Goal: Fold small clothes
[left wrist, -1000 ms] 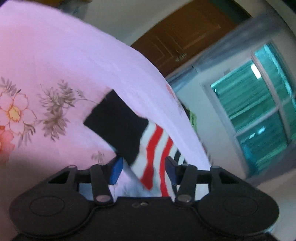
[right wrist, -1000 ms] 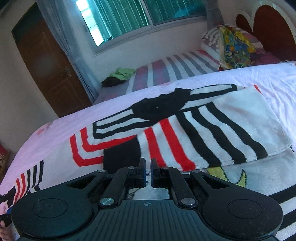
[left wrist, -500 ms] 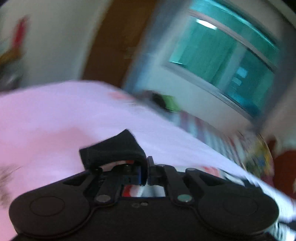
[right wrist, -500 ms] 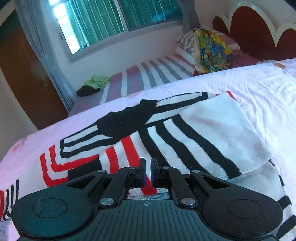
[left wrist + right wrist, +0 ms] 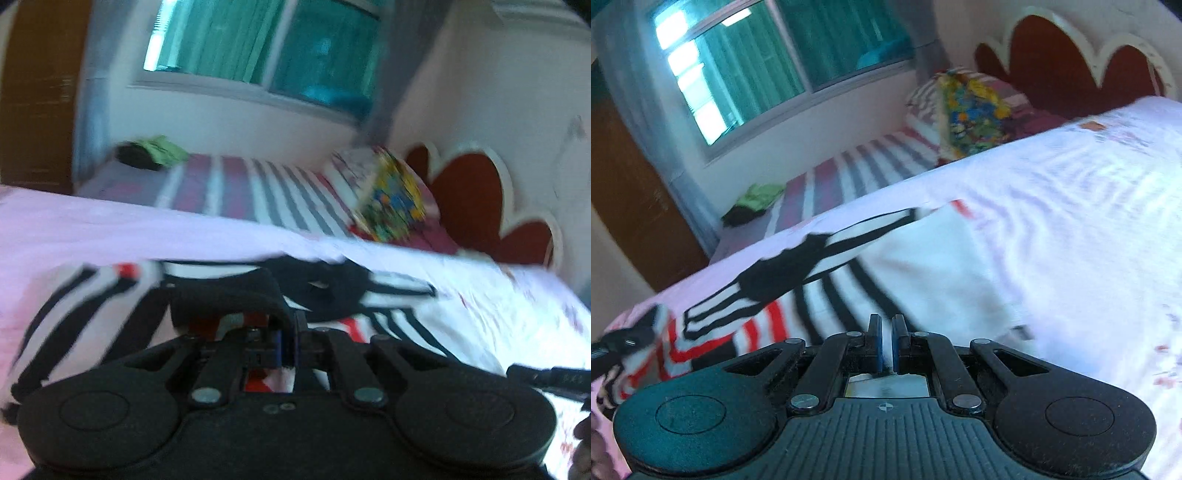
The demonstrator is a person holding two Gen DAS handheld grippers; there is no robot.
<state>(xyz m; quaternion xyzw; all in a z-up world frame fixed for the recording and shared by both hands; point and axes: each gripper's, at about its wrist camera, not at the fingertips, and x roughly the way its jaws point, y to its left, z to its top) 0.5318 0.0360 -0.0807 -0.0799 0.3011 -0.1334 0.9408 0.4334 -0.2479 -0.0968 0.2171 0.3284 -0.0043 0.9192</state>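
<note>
Since 1 s ago the left tongs (image 5: 287, 341) went from open over the black cuff (image 5: 225, 295) to clamped on it and swung it up and across toward the garment's middle; the right tongs (image 5: 885, 345) have tracked right along the near hem. Left is clenched, grasping the cuff, which bunches over the fingertips. Right tongs look pinched nearly together, but whether any fabric sits between them I cannot tell; the hem is hidden under the body.

The striped garment (image 5: 916, 258) lies spread on the pink bed sheet (image 5: 1071, 206), the black-and-white sleeve (image 5: 798, 258) already laid across it.

Risks, as I judge them:
- cuff grip is shallow, near the edge; a fast swing could pull it free mid-fold
- if the right isn't pinning the hem, the whole garment drags with the left and the fold lands skewed
- heavy motion blur on the left view suggests speed, so the fold may overshoot
</note>
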